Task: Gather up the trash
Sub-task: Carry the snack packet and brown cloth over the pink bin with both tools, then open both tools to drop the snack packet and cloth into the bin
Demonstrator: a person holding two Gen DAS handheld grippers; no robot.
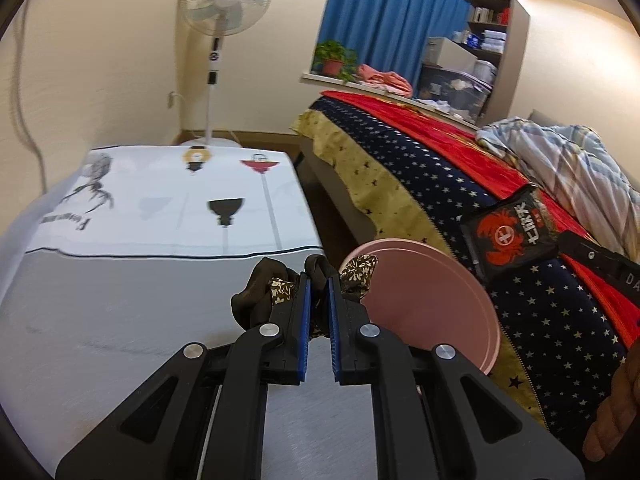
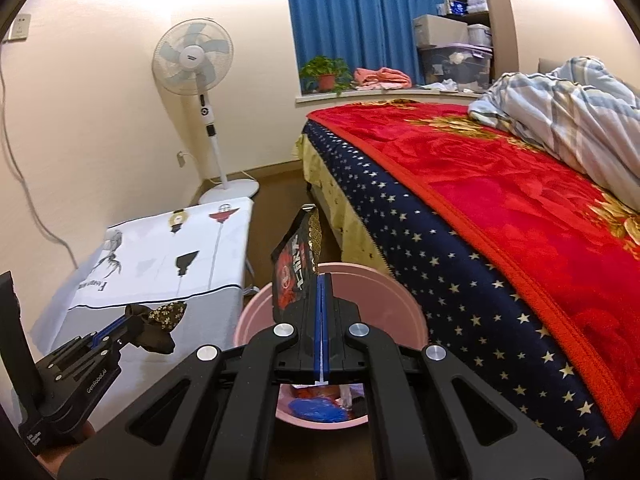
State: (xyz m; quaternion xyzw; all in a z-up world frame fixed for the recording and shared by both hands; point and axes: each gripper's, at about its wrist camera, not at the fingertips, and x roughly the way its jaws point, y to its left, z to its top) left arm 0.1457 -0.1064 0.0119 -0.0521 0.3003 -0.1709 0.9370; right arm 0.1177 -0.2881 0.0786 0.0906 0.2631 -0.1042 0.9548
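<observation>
Both grippers carry trash at a pink bin beside the bed.

The left gripper (image 1: 318, 286) has its fingers clenched on a dark floral scrap (image 1: 260, 292) above the white-draped tabletop (image 1: 120, 320), just left of the bin (image 1: 432, 292). The right gripper (image 2: 322, 280) has its fingers clamped on a black-and-red wrapper (image 2: 294, 264) held upright over the bin, where blue trash (image 2: 316, 408) lies at the bottom. The bed (image 2: 500, 220) flanks the bin on the right.
</observation>
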